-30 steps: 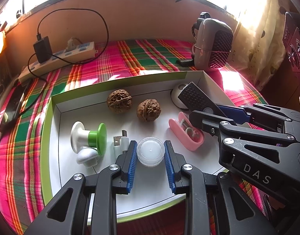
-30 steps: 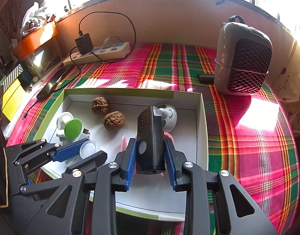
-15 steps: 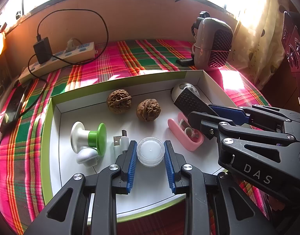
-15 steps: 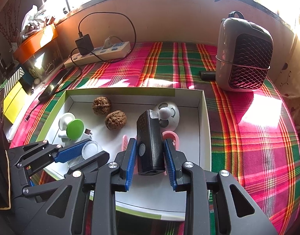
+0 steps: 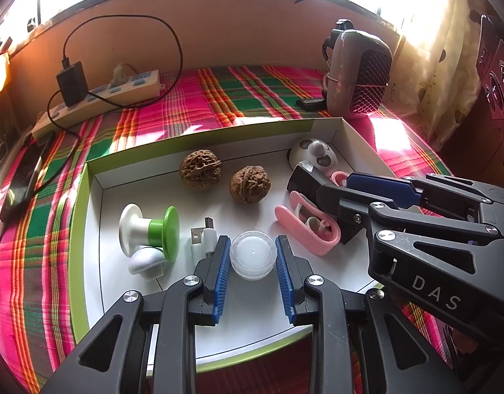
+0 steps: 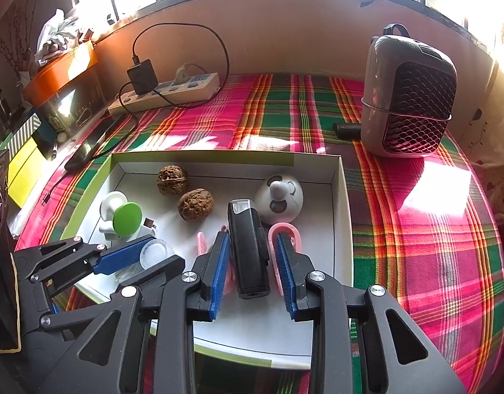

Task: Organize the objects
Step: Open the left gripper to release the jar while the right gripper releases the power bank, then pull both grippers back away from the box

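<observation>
Right wrist view: the right hand-held gripper [image 6: 252, 236] is closed to a narrow gap on a black clip-on device [image 6: 248, 249], blue pads against its long sides. Compared with a second ago, the device has come back and lower inside the white box [image 6: 339, 197]. Its glassy tip, which overlapped the round white fan toy [image 6: 280, 197], now stops short of it and leaves the toy uncovered. By my reading, the device is being brought down to a spot in the right half of the box, over the pink case [image 6: 285, 229]. Whether it touches the case or the box floor I cannot tell.

The device's long axis runs straight along the fingers, tip away from the hand toward the box's far wall and nose angled down.

From the left wrist view, the left hand-held gripper [image 5: 252, 239] stands about half open around a small clear jar [image 5: 253, 254] near the front of the box. Its pads sit right at the jar's sides, but I cannot tell whether they press. Nothing there has shifted.
</observation>
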`<action>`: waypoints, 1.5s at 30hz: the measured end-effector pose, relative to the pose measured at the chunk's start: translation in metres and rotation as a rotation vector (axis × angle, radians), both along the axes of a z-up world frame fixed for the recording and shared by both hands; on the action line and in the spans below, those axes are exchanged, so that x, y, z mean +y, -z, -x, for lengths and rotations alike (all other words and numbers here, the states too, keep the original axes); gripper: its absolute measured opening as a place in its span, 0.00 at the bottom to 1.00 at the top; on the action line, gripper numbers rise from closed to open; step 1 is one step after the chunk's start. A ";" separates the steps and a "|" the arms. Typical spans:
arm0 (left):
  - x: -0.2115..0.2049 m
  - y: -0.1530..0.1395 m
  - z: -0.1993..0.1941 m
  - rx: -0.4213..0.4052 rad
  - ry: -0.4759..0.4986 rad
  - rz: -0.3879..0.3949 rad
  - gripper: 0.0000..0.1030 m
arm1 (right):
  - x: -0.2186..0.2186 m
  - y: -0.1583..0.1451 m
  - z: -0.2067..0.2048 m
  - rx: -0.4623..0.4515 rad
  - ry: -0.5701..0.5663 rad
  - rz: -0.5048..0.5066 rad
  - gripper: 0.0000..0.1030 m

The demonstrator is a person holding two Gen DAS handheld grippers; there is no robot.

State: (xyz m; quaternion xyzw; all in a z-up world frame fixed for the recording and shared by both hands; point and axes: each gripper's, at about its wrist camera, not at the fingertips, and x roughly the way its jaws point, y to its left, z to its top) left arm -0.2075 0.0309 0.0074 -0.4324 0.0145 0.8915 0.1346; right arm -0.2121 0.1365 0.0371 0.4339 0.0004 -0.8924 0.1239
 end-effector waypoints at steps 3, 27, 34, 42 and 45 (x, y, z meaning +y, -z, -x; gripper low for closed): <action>-0.001 0.000 0.000 -0.001 -0.002 0.003 0.25 | 0.001 0.000 0.000 0.000 0.004 -0.002 0.29; -0.011 -0.022 -0.028 0.060 -0.061 0.031 0.28 | 0.001 -0.013 -0.027 0.038 0.015 0.011 0.31; -0.019 -0.029 -0.048 0.073 -0.099 0.026 0.28 | 0.000 -0.021 -0.049 0.068 0.019 0.029 0.31; -0.027 -0.028 -0.076 0.073 -0.134 0.032 0.28 | -0.003 -0.022 -0.074 0.081 0.011 0.026 0.32; -0.030 -0.027 -0.085 0.074 -0.148 0.035 0.28 | -0.004 -0.021 -0.083 0.083 0.011 0.016 0.32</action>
